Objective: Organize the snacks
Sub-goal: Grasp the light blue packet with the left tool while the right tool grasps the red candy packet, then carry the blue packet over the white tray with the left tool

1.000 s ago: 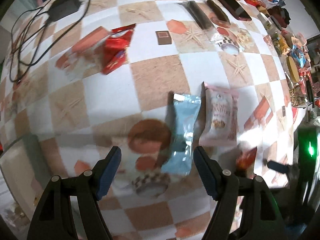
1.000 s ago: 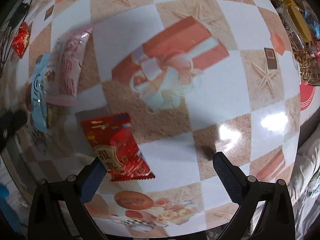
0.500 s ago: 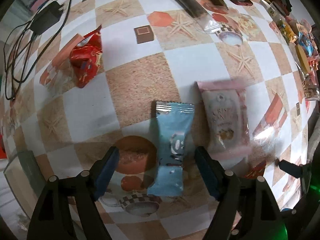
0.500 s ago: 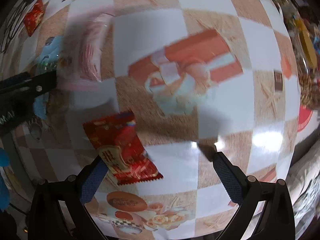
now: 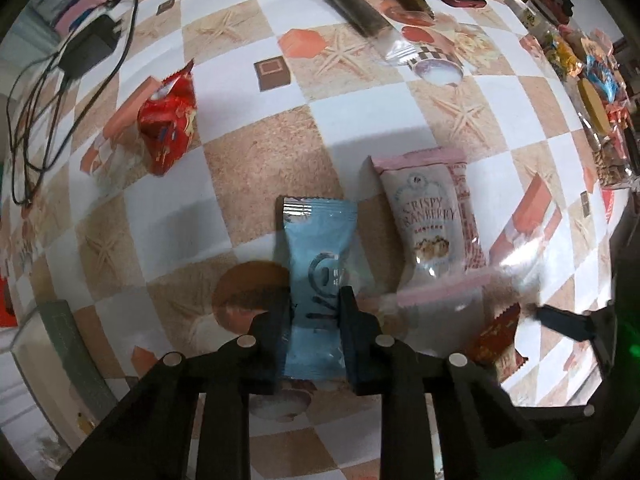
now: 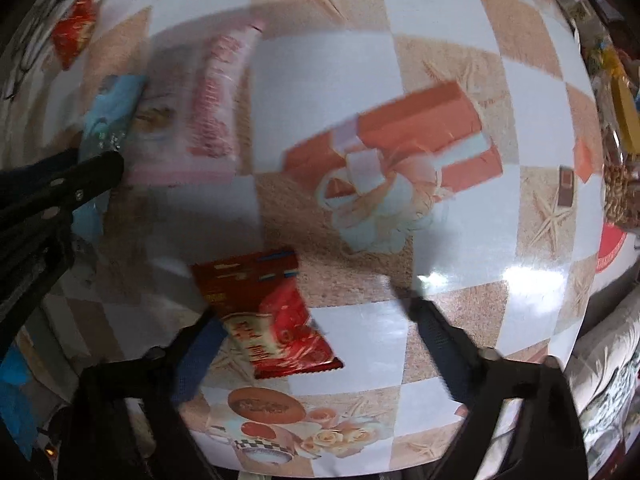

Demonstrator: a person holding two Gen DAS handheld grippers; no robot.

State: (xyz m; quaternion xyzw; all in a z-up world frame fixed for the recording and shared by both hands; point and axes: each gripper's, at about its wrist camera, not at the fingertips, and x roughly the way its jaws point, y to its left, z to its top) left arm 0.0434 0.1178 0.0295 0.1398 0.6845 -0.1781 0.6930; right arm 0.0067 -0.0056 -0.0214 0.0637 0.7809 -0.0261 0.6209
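My left tongs point(image 5: 314, 312) now pinch the blue packet point(image 5: 318, 264).
A second ago their fingers stood spread around it; now it is gripped on the table point(image 5: 256, 152) beside the pink packet point(image 5: 434, 224). My right tongs point(image 6: 316, 332) hang spread over the red packet point(image 6: 268, 304), my likely next pick.

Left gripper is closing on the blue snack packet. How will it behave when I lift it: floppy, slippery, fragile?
The blue packet is a sealed film pillow pack, so its ends will likely droop beyond the left gripper. The glossy film may slip a little. It looks small and probably light; whatever is inside could crush under a hard squeeze.
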